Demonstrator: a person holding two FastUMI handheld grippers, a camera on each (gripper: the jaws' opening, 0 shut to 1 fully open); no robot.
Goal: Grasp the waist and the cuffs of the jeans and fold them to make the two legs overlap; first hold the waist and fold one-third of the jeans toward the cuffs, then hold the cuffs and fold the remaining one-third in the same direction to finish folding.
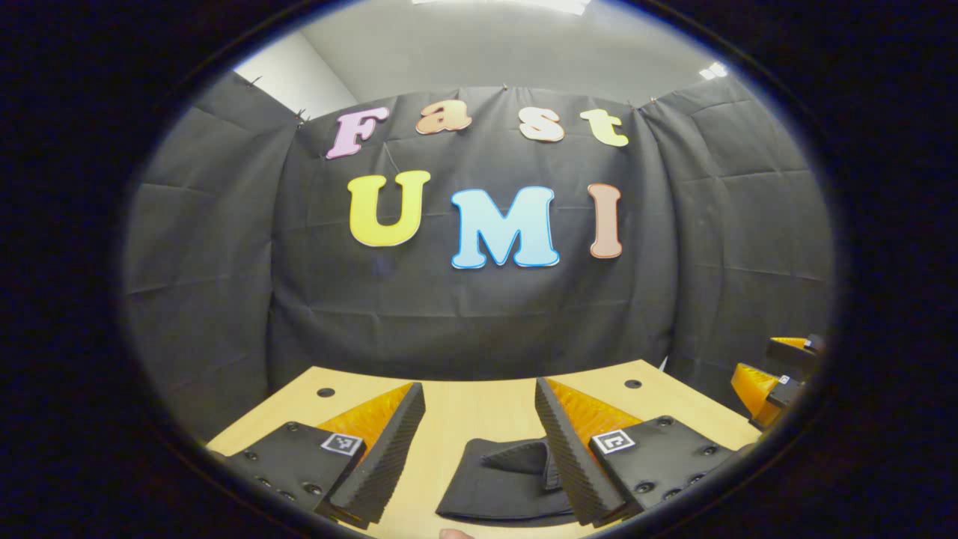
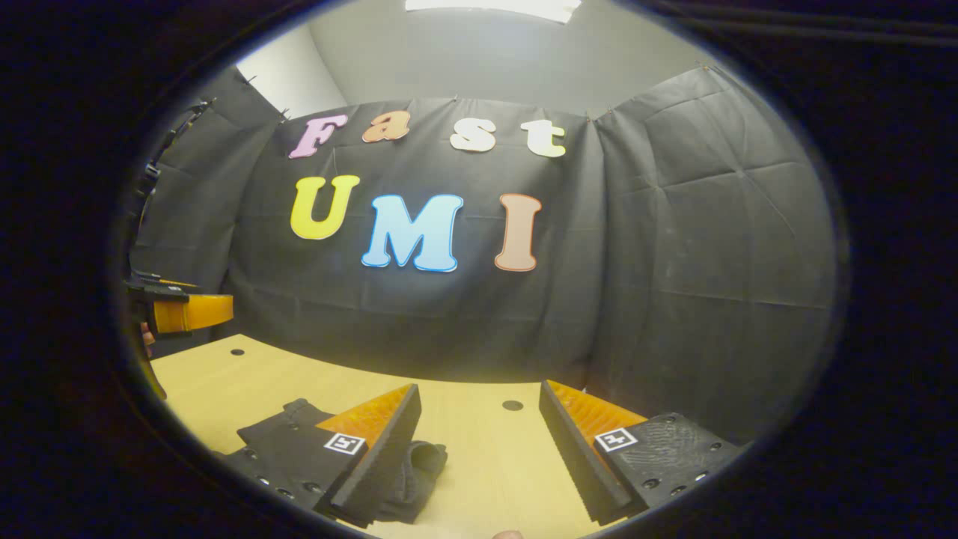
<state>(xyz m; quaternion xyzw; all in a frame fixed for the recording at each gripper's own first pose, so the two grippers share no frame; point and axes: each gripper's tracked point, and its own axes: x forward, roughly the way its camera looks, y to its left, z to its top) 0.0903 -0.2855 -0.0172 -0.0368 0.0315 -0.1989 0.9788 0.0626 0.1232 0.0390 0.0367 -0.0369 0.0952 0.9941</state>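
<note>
The jeans (image 1: 498, 483) are dark, almost black, and lie folded in a compact bundle on the wooden table (image 1: 471, 408). In the left gripper view my left gripper (image 1: 479, 449) is open above the table, and the bundle sits low between its fingers, partly behind the right finger. In the right gripper view the jeans (image 2: 299, 434) lie at the lower left, partly under the left finger of my right gripper (image 2: 479, 449), which is open with only bare table between its fingers. The right gripper (image 1: 775, 378) shows at the far right of the left gripper view, the left gripper (image 2: 183, 311) at the far left of the right gripper view.
The light wooden table has small dark holes (image 1: 325, 391) near its back corners and ends close to the black cloth wall (image 1: 479, 314). A fingertip (image 1: 453, 534) shows at the bottom edge of the left gripper view.
</note>
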